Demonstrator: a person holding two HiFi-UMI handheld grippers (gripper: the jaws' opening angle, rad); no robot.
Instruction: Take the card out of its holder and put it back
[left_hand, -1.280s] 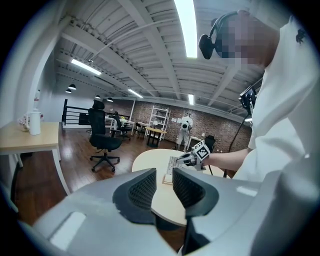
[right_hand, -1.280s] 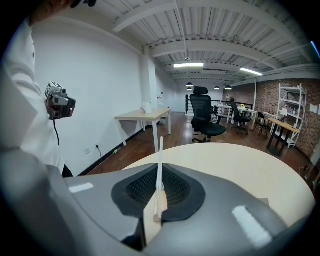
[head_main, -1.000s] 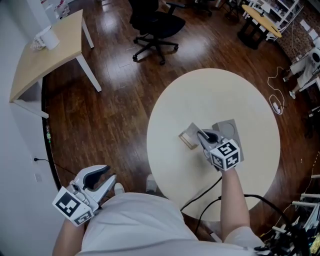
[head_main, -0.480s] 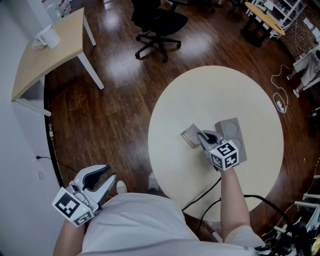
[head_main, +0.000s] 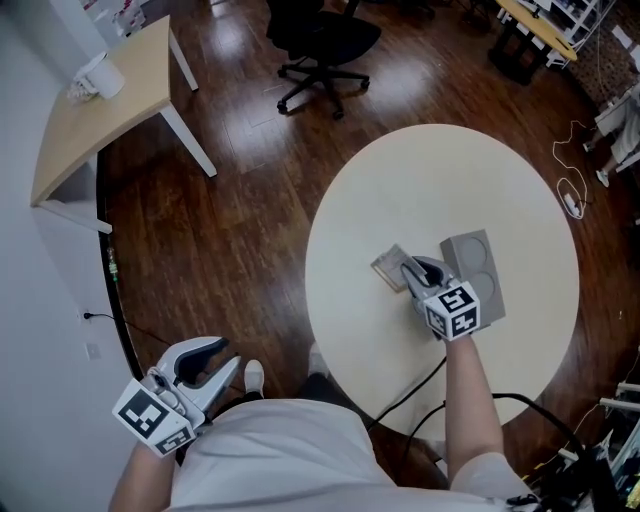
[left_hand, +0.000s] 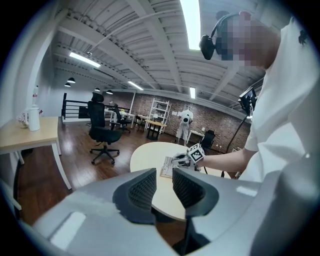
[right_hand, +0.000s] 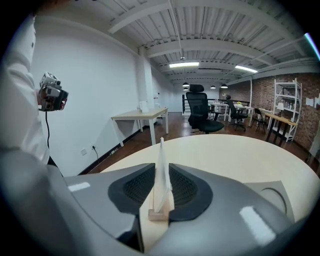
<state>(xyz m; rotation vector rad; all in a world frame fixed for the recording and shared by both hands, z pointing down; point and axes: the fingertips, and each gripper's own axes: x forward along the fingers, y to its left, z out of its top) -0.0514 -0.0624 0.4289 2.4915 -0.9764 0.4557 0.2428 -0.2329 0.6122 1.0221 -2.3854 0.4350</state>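
A white card (right_hand: 161, 165) stands upright in a small wooden holder (right_hand: 159, 216) on the round cream table (head_main: 420, 180). My right gripper (right_hand: 161, 176) straddles it. Its jaws are opening, and the card stands between the pads with a thin gap on each side. In the head view the right gripper (head_main: 412, 272) points at the card and holder (head_main: 391, 266) near the table's middle. My left gripper (head_main: 213, 362) hangs off the table by the person's left hip. It is open by a narrow gap with nothing in it (left_hand: 164, 182).
A grey block with round recesses (head_main: 474, 268) lies just right of the right gripper. A black office chair (head_main: 325, 45) and a wooden side table (head_main: 90, 110) with a white mug stand on the dark wood floor beyond. Cables trail off the table's near edge.
The head view has shifted a little. The right gripper stays at the card and holder, and the left gripper stays low at the person's side.
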